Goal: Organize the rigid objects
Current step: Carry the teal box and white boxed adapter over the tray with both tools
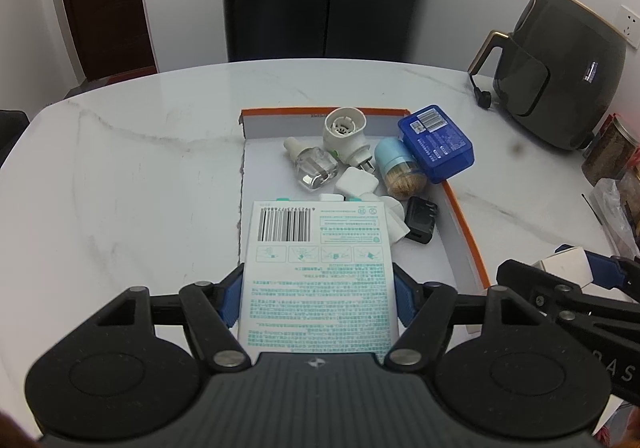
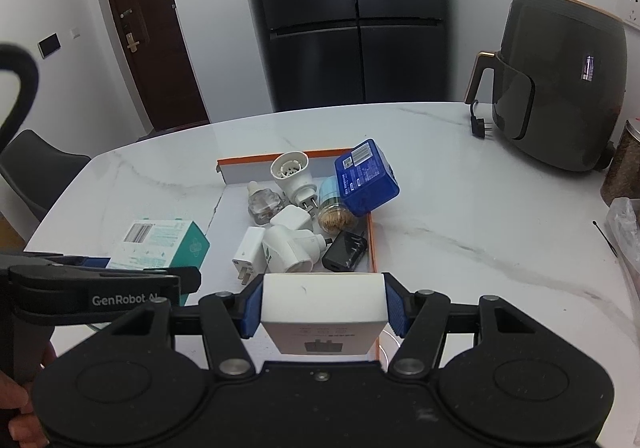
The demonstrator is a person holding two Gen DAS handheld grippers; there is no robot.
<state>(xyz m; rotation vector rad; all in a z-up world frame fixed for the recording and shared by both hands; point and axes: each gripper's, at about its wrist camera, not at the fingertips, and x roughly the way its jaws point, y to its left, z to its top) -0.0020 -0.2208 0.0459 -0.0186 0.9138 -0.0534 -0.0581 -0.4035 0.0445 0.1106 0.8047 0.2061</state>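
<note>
Left wrist view is showing the teal-printed carton [image 1: 318, 280] being pinched by the left gripper [image 1: 318, 298] above the tray [image 1: 466, 232], probably for adding to the 8 or so items there. Right gripper [image 2: 323, 306] is clamping a white box [image 2: 324, 312] at the tray's near edge, likely waiting to go in.

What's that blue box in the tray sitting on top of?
The blue box sits tilted, propped on a toothpick jar with a light blue cap, and seems to lean over the orange tray rim. Whatever else lies beneath it is covered.
</note>
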